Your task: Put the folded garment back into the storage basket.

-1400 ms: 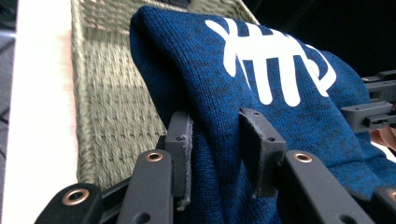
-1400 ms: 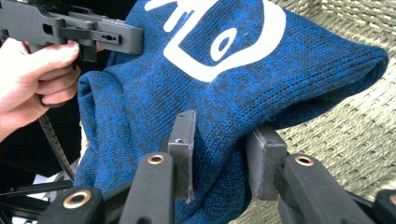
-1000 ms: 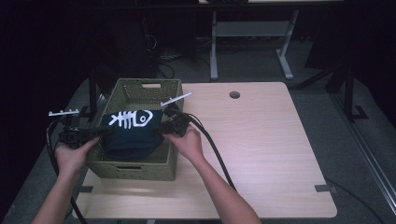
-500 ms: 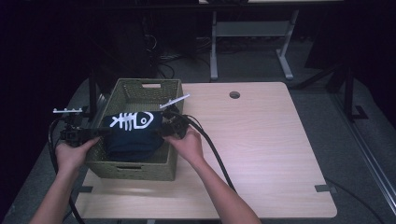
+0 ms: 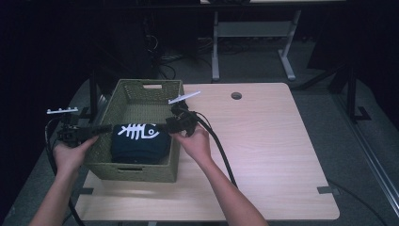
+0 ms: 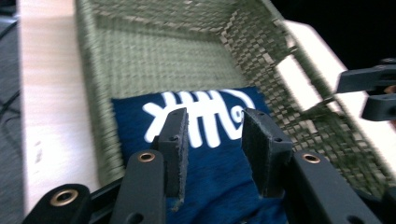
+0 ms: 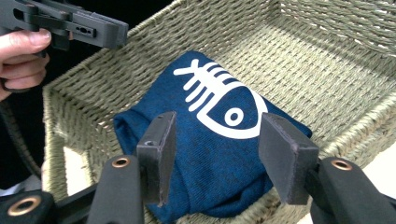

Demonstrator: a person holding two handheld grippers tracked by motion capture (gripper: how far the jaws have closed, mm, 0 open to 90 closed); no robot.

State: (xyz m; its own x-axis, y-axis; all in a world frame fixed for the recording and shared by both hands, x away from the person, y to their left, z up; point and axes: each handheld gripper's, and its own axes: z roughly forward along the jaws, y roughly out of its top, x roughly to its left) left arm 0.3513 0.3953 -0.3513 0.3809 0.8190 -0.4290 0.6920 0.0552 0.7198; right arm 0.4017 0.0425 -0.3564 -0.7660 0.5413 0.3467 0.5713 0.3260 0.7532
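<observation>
Dropped into the basket (image 5: 141, 94), the folded shirt (image 5: 140, 146) lies fish-tail leftward; both grippers' fingers just opened, empty.

A pale wooden table (image 5: 263, 155) sits under bright light, a round cable hole (image 5: 236, 95) near its far edge. Around it, grey carpet (image 5: 329, 101). Behind, a metal desk frame (image 5: 254, 42) stands in a very dark room, cables (image 5: 167, 70) tangled on the floor.

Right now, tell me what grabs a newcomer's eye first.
The folded navy cloth with its white fish-skeleton print, lying at the near end of the woven basket on the table's left. The left gripper and right gripper flank it, jaws just opened, nothing between them.
</observation>
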